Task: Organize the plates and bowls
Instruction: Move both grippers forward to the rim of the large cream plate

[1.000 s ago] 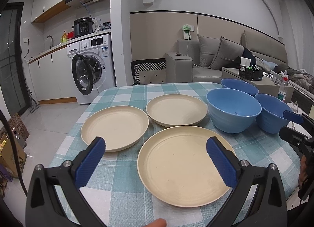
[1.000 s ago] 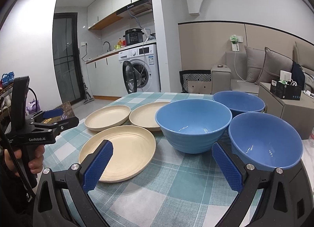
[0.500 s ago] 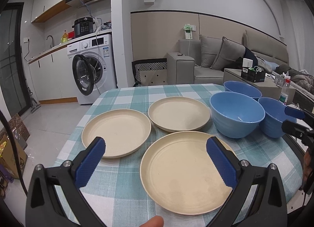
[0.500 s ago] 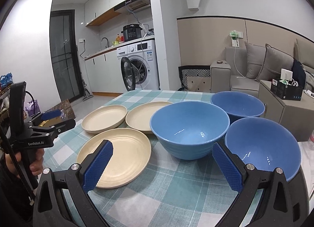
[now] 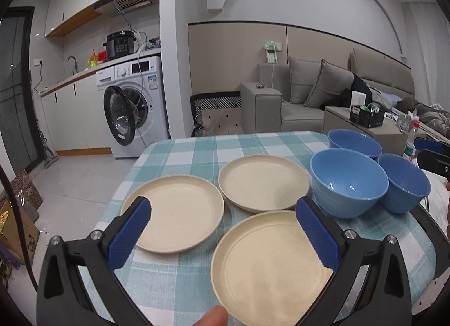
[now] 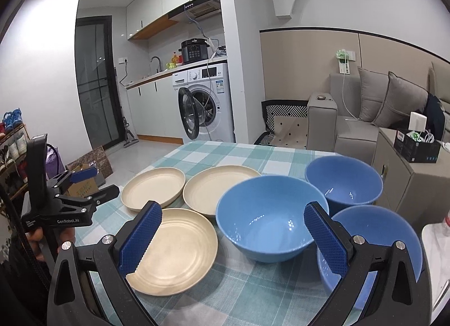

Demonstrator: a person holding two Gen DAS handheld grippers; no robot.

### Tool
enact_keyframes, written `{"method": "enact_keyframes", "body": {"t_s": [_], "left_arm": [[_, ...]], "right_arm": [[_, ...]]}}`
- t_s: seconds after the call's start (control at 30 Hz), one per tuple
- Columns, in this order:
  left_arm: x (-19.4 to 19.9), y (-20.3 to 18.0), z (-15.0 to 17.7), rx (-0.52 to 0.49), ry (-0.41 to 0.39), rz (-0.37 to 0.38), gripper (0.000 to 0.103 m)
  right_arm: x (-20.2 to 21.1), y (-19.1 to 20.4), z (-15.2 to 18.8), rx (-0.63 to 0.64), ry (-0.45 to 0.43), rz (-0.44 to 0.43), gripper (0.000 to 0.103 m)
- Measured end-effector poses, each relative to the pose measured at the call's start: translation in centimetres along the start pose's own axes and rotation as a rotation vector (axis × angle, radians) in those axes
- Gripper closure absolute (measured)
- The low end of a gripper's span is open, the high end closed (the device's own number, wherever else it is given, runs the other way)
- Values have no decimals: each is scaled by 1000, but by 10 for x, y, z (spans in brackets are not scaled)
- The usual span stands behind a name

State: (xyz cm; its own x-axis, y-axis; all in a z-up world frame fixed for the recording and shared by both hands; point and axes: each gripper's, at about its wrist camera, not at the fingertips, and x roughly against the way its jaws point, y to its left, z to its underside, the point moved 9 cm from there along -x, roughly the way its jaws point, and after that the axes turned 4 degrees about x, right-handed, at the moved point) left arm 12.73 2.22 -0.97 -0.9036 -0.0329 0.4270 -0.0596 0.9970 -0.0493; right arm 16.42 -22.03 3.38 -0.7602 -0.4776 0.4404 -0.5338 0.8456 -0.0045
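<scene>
Three cream plates lie on the checked tablecloth [image 5: 197,154]: a near plate [image 5: 267,264], a left plate [image 5: 180,213] and a far plate [image 5: 263,181]. Three blue bowls stand to their right: a big middle bowl [image 5: 347,181], a far bowl [image 5: 354,143] and a right bowl [image 5: 405,182]. My left gripper [image 5: 222,234] is open and empty, above the near and left plates. My right gripper [image 6: 229,238] is open and empty, above the near plate [image 6: 180,252] and the middle bowl [image 6: 267,219]; the near bowl [image 6: 377,244] is at its right finger.
A washing machine [image 5: 135,106] with its door open stands beyond the table's far left. A grey sofa [image 5: 309,100] and a side table [image 5: 365,129] stand at the far right. The table's left edge drops to the tiled floor [image 5: 70,179].
Both grippers have risen and drawn back from the table; the plates and bowls look smaller and lower in both views. Nothing on the table has moved.
</scene>
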Motion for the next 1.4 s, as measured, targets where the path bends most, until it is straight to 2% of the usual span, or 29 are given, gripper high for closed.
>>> {"method": "enact_keyframes", "body": {"t_s": [0.23,0.37,0.47,0.7,0.83,1.2,1.4], "left_arm": [[-15,8,-12,32,55,38,0],[-23,14,-21,24,63,6,0],[-31,18,-27,62,81,25,0],[-53,26,-35,95,128,6,0],[-61,30,-40,87,132,-20,0],[-79,33,-54,68,145,-31,0],[-94,33,-58,64,164,-30,0]], "right_arm": [[-3,-3,-27,14,-6,-13,0],[-5,-2,-39,32,-2,-23,0],[-8,-1,-47,41,3,-29,0],[-19,-7,-70,50,6,-27,0],[-29,-18,-83,44,14,-24,0],[-48,-45,-114,-11,4,-34,0],[-69,-50,-122,1,38,-30,0]]}}
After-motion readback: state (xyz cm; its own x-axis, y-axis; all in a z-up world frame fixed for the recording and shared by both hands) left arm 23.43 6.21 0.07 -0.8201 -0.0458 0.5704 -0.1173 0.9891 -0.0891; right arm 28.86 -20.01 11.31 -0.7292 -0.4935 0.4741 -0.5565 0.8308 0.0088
